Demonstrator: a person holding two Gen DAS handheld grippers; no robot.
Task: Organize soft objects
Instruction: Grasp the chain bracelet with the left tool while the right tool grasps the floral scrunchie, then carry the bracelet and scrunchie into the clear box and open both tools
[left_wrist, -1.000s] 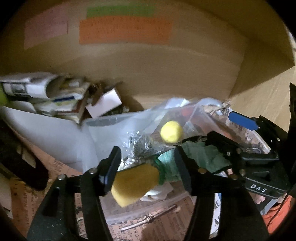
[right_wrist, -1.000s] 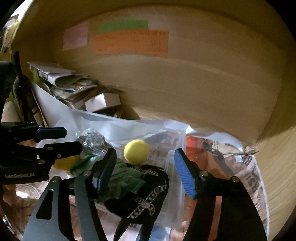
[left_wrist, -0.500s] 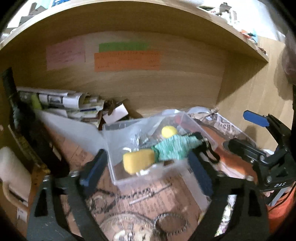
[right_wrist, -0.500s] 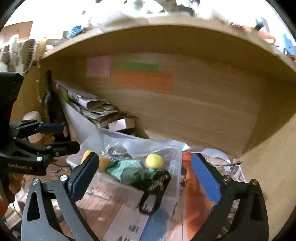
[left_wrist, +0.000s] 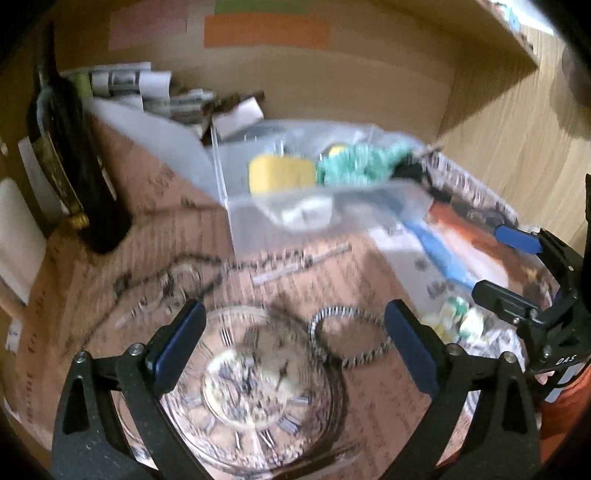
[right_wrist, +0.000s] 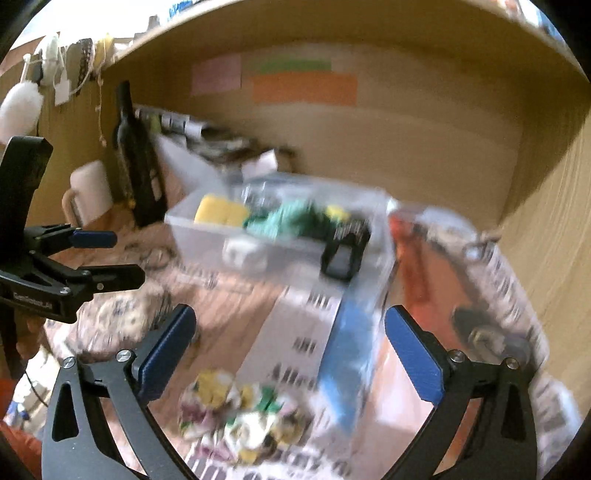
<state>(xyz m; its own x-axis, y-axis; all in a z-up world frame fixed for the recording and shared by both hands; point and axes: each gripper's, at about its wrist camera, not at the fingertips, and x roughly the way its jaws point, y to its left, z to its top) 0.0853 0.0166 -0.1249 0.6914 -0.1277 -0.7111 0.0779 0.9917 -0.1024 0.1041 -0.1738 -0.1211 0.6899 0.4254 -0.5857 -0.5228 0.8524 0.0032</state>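
While the left wrist view was smeared by blur, we could see the left gripper (left_wrist: 293, 341) spread wide with nothing between its blue pads, above a glass dish (left_wrist: 255, 395) on clock-printed paper. Further back stood the clear plastic box (left_wrist: 295, 214), and in it lay the yellow sponge (left_wrist: 280, 173) touching the green knitted cloth (left_wrist: 358, 166), with a small yellow ball (left_wrist: 336, 150) just behind the cloth. A dark bottle (left_wrist: 74, 162) stood upright well left of the box. The right gripper (left_wrist: 517, 266) appeared at the right edge, its jaws parted.

In the right wrist view, we found the right gripper (right_wrist: 290, 345) likewise wide apart and holding nothing, over a crumpled flowered cloth (right_wrist: 240, 413) lying on newspaper. The box (right_wrist: 280, 240) sat beyond, holding the sponge (right_wrist: 219, 214), the green cloth (right_wrist: 288, 221) and a black strap item (right_wrist: 347, 243) draped over its front wall. The left gripper (right_wrist: 110, 254) showed at the left, parted and empty.
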